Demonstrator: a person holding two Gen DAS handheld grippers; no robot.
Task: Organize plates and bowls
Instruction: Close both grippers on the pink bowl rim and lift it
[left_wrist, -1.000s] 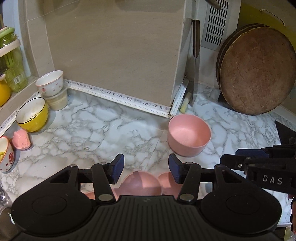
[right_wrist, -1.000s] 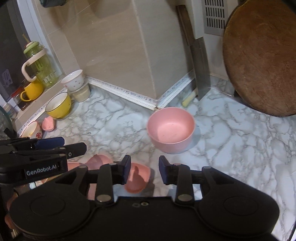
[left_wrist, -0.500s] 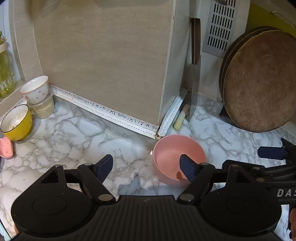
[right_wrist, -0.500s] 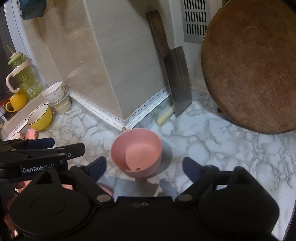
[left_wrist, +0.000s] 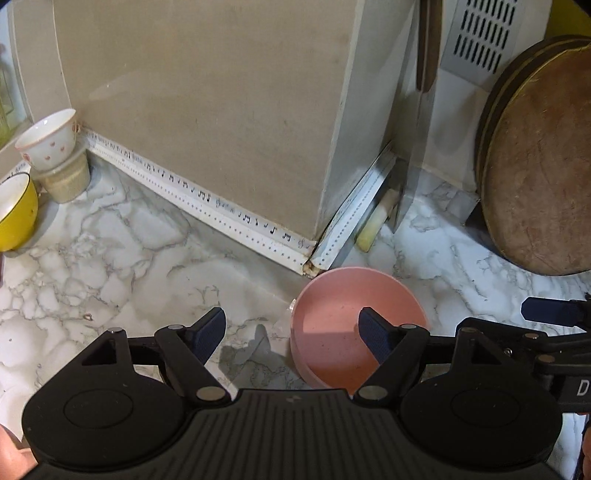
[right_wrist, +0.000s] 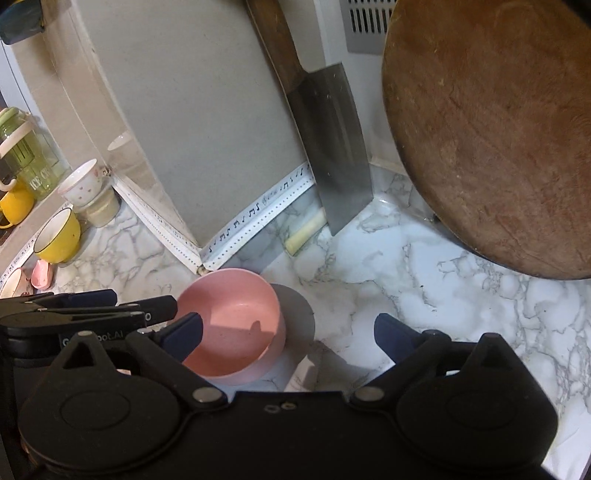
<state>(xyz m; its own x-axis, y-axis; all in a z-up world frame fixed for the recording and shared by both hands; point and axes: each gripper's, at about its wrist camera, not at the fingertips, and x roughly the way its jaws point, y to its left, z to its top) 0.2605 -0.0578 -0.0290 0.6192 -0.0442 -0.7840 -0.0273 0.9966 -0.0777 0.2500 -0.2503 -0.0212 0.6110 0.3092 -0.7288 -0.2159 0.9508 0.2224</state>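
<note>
Fingers (left_wrist: 373, 334) wide on left gripper (left_wrist: 291, 332), right gripper (right_wrist: 288, 336) wider, both empty; pink bowl (left_wrist: 354, 325) near counter (left_wrist: 129, 240) back corner; straddle rim squarely, then close gently

Two close, downward wrist views, both on the pink bowl (left_wrist: 354, 325) (right_wrist: 236, 325).

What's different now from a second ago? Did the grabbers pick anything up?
Both grabbers moved toward the pink bowl near the wall corner and their jaws have just opened wide. The left gripper and right gripper each have one finger over the bowl, but neither holds anything. The bowl, yellow bowl and cutting board stayed put.
</note>
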